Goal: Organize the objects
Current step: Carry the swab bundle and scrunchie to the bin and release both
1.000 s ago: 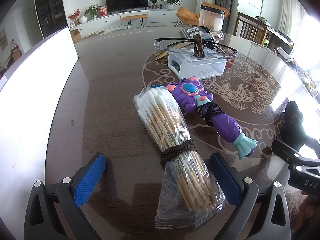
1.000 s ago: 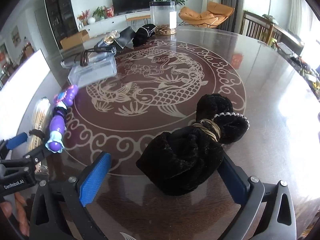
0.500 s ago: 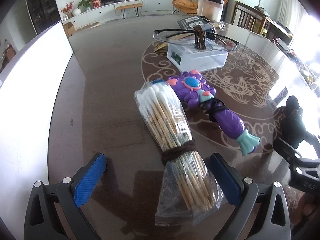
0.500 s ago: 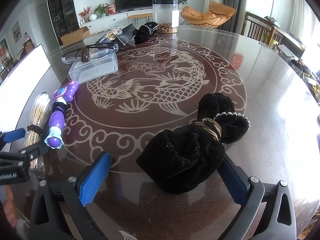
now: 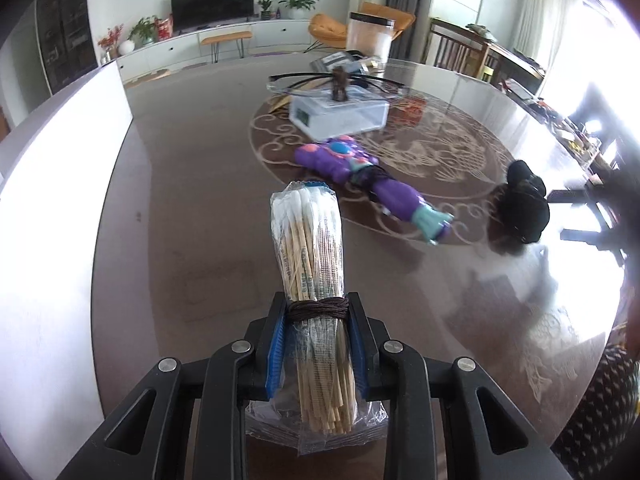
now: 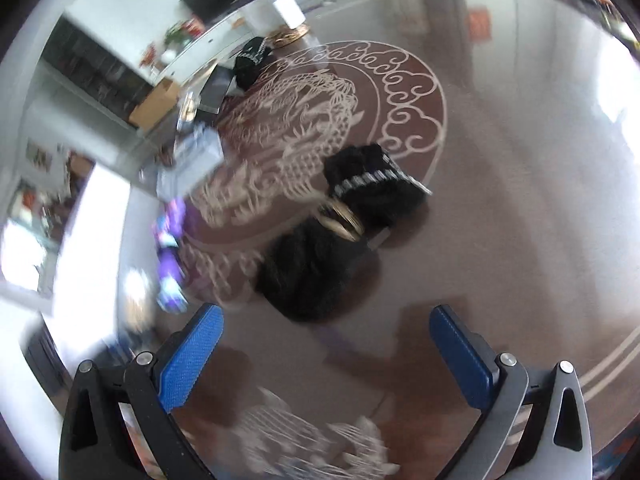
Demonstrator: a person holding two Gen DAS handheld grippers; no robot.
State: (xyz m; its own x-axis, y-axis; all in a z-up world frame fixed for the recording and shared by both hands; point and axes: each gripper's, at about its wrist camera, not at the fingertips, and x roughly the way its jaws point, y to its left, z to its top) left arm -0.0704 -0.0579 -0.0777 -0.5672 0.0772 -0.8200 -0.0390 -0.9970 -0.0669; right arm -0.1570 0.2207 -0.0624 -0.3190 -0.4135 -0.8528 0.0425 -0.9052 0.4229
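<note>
Jaws closing: our left gripper (image 5: 316,344) now clamps the swabs (image 5: 312,280), lately loose between them, right gripper (image 6: 326,354) gaping.

We saw the bag of cotton swabs (image 5: 310,264) at the lower centre of the left wrist frame, a clear plastic sleeve of wooden sticks with white tips pointing up the frame, bound at its waist by a dark brown cord. To its upper right lay the purple toy wand (image 5: 372,182), slanted, its teal end toward the right. Above that sat the clear plastic box (image 5: 340,114) with black-framed glasses (image 5: 336,80) across its lid. The black velvet pouch (image 6: 340,232) lay mid-frame in the right wrist view, cinched by a gold ring, blurred.
</note>
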